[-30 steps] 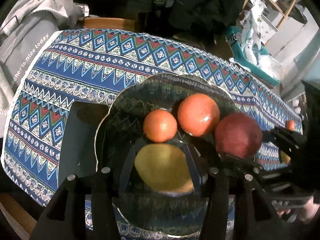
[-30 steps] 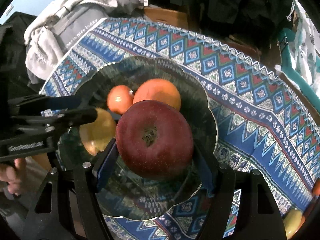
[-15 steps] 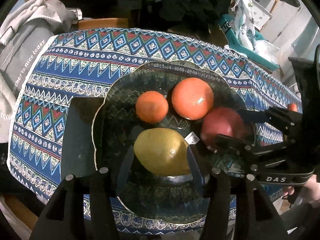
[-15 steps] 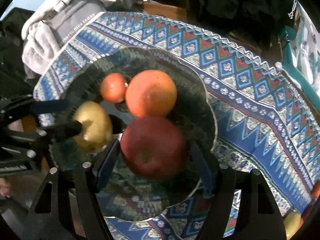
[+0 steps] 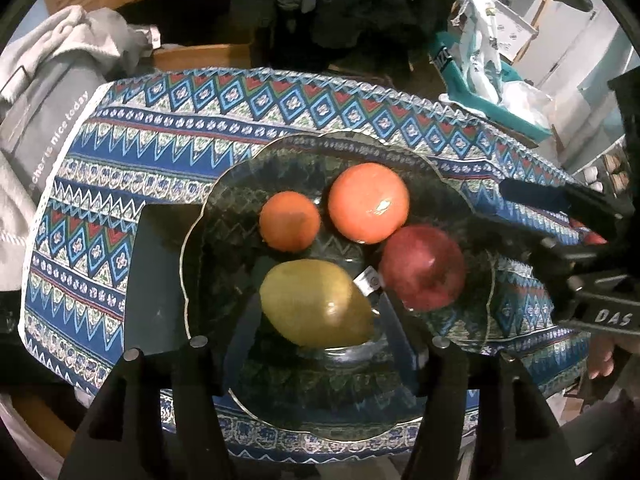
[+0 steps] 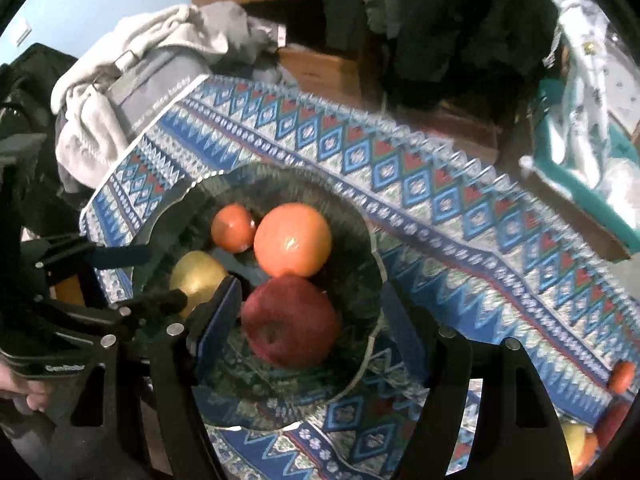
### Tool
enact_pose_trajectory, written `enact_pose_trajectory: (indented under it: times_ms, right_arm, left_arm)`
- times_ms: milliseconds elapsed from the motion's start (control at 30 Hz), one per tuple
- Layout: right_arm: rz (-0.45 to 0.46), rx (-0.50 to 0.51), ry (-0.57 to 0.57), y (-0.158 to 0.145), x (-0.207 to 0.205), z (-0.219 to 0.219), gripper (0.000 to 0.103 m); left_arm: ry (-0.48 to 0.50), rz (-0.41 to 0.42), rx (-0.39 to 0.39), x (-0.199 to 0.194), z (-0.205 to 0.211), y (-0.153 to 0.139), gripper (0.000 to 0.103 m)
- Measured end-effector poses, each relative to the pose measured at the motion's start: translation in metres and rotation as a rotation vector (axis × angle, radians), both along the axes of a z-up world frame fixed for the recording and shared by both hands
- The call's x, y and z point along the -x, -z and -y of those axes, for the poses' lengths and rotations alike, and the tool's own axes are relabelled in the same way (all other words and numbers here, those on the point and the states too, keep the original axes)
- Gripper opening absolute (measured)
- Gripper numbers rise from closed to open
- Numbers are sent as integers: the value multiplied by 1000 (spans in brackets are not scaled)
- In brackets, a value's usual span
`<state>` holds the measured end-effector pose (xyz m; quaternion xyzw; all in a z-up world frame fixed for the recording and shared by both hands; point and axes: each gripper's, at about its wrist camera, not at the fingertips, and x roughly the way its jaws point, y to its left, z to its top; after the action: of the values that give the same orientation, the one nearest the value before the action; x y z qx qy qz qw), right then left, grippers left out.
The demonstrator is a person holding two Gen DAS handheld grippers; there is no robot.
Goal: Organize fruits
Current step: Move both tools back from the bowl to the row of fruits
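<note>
A dark glass plate on the patterned cloth holds a yellow pear, a small orange, a big orange and a red apple. My left gripper is open, its jaws wide either side of the pear, not touching it. My right gripper is open, its jaws apart from the apple, which rests on the plate.
More fruit lies at the cloth's right end. Grey clothing is piled at the table's left end. A teal bin with bags stands beyond the far right. The table's far edge runs along the cloth's scalloped border.
The right gripper lowered the apple onto the plate, opened and drew back. The left gripper let go of the pear and pulled back a little.
</note>
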<state>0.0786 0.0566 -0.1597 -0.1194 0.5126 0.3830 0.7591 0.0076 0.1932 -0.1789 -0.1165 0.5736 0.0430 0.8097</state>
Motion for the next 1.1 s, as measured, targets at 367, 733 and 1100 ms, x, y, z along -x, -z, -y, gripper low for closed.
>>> enact_pose_trajectory:
  times_ms: [367,733,1100]
  right_arm:
    - [84,3,36,-45,7,27,74]
    - [124,-38,61,-82,23,64,74]
    - [143,-59,99,-101,32,95,74]
  left_arm:
    - [42,82,-3,-1,25,-35,64]
    - [61,159,6,-3,46,-65,64]
    - [137,231,-53,-3,84,-86,69]
